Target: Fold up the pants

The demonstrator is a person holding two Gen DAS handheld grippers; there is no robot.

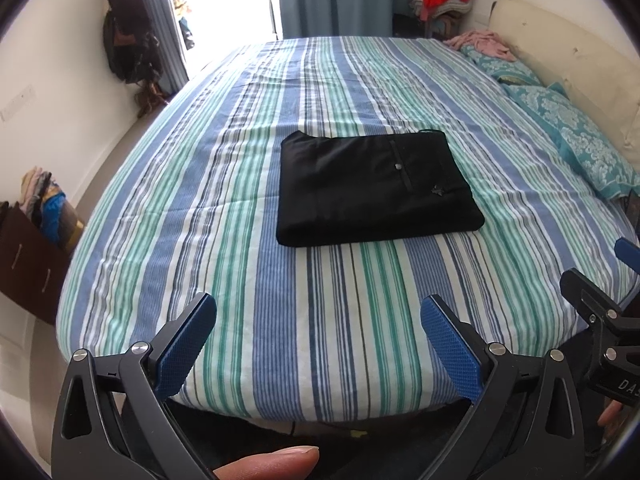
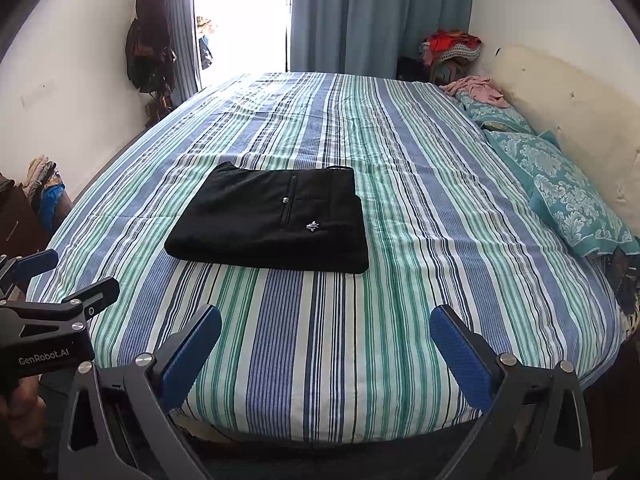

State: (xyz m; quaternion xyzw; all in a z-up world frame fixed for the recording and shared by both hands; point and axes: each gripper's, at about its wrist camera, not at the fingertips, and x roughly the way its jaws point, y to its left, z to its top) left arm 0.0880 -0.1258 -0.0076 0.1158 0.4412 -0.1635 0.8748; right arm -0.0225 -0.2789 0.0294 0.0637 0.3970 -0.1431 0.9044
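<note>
Left gripper (image 1: 318, 312): spread wide, empty, above bed edge.
Right gripper (image 2: 325, 322): spread wide, empty.
Pants (image 1: 376, 188): folded flat on bed (image 1: 240, 280), 12 o'clock.

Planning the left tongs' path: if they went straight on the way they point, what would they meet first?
Probably the striped bedsheet just ahead of the open left tongs, then the folded black pants; depth is unclear.

Both wrist views: from the near edge of the blue-green striped bed (image 1: 320, 92), facing the curtained window (image 2: 240, 12); left camera leftward; shared: folded black pants (image 1: 376, 186).
</note>
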